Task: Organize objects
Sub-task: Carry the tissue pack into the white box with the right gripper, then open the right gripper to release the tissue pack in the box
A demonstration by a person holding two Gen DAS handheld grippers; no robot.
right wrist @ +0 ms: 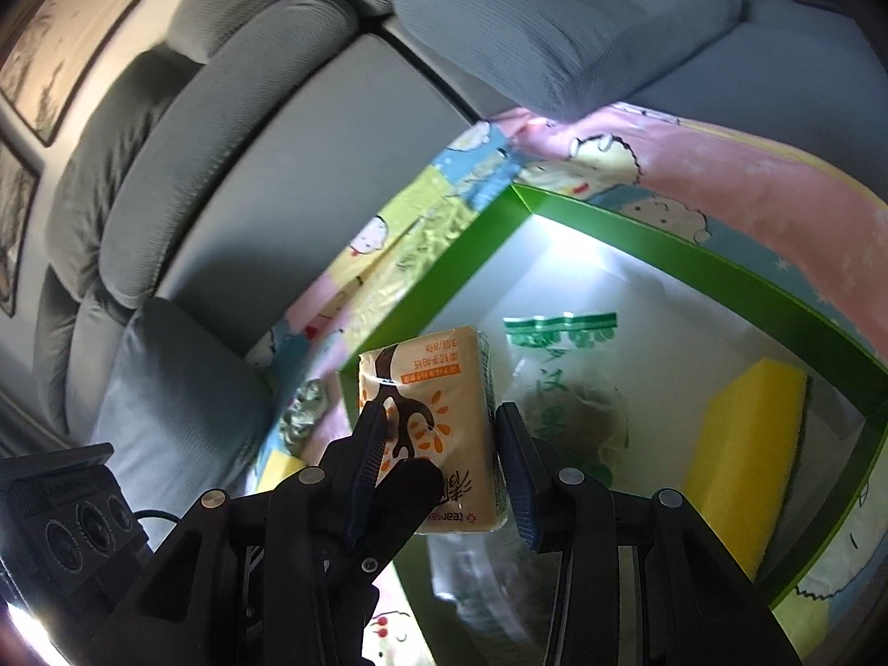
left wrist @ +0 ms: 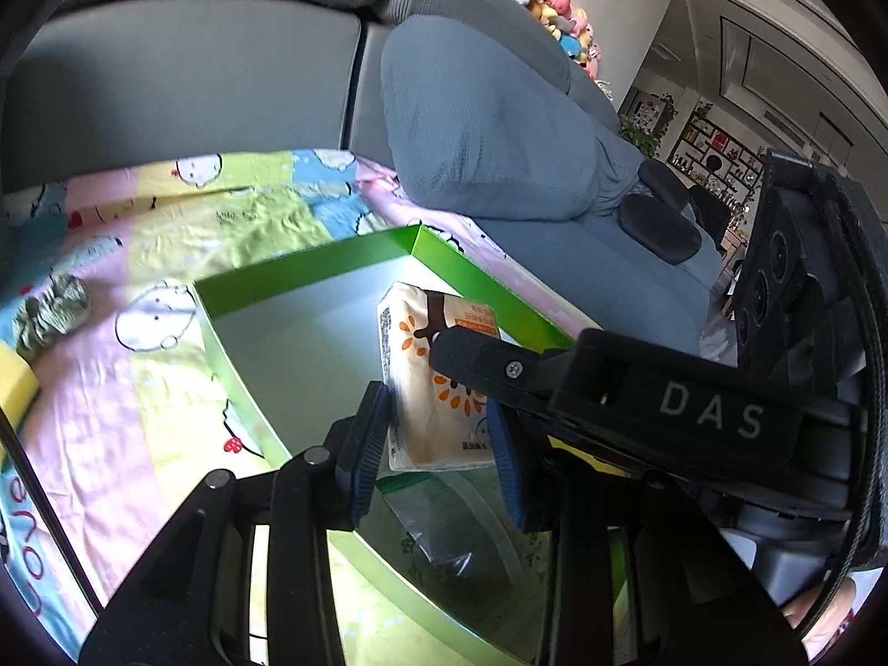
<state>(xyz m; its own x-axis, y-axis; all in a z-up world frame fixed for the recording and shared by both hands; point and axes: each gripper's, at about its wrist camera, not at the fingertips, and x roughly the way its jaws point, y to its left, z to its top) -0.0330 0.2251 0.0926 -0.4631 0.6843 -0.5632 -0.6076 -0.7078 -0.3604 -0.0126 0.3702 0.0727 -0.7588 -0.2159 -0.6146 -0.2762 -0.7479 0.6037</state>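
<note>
1. Over the green box (left wrist: 311, 277), both hand-held grippers tilted downward and met at one tissue pack (left wrist: 433, 388).
2. Left hand-held gripper (left wrist: 438, 444) had its blue pads clamped on the pack's lower sides; right hand-held gripper (right wrist: 441, 466) gripped the same pack (right wrist: 433, 427) from the opposite end, its pads pressed on the pack's sides.
3. In the left view, the right gripper's black finger crossed over the pack's face.
4. The pack hung above the box's near wall, just inside the rim.
5. Open white floor lay at the box's far corner.
6. Inside the box lay a clear zip bag (right wrist: 566, 388) with a green strip and a yellow sponge (right wrist: 743, 444) near one wall.
7. Outside, on the patterned sheet (left wrist: 139, 388), sat a green scrunchie (left wrist: 53, 316), well apart from the box.
8. Grey sofa cushions (left wrist: 488, 127) bordered the sheet behind the box.
</note>
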